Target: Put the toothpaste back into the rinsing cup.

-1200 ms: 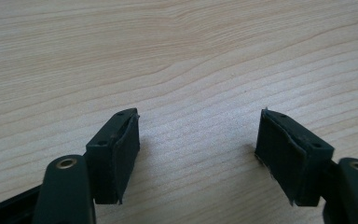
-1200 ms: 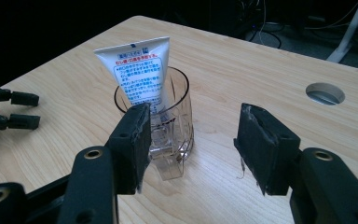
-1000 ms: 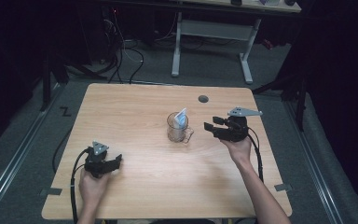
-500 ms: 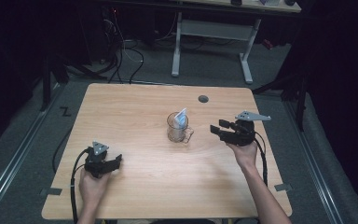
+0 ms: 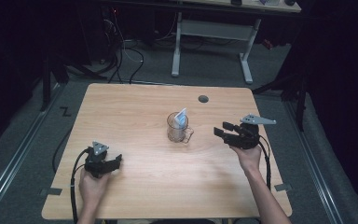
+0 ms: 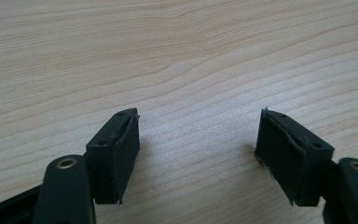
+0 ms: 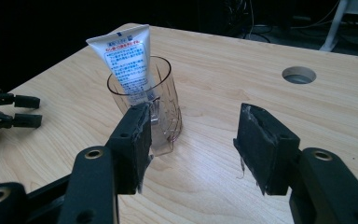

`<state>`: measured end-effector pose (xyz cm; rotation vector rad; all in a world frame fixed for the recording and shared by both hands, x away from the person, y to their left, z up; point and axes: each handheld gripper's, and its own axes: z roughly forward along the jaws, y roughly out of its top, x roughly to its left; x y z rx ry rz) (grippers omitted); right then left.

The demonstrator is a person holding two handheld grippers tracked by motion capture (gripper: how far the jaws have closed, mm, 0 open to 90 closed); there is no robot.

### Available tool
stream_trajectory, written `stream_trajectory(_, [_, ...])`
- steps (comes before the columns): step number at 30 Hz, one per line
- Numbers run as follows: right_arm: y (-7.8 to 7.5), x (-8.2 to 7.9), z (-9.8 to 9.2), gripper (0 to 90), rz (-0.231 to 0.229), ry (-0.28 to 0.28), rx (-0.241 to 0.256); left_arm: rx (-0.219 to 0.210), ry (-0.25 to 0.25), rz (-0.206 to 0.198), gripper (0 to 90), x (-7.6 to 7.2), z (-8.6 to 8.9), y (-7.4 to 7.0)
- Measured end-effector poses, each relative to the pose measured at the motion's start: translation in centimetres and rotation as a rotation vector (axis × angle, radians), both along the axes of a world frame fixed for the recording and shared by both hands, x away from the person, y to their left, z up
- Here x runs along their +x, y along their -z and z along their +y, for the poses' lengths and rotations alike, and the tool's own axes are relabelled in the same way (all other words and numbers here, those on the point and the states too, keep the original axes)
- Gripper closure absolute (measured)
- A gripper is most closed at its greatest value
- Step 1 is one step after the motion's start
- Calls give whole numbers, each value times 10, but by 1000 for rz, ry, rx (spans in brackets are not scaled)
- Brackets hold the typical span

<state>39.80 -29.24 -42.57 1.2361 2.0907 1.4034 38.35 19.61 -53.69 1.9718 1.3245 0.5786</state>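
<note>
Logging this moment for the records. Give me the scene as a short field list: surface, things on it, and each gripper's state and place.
surface: wooden table with a round hole near its far edge
cup: clear cup with a handle, upright near the table's middle
tube: white tube standing tilted inside the cup, printed end up
left gripper: open, holds nothing, low over the near left of the table
right gripper: open, holds nothing, to the right of the cup, jaws pointed toward it, not touching
</note>
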Motion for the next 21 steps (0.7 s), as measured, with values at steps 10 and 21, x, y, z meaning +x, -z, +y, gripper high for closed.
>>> stream_trajectory(10, [2,-8,-6,451,-5,8,10,0,0,0,302,0,0,0])
stream_trajectory(21, [7,-16,-13,450,-3,18,18,0,0,0,302,0,0,0])
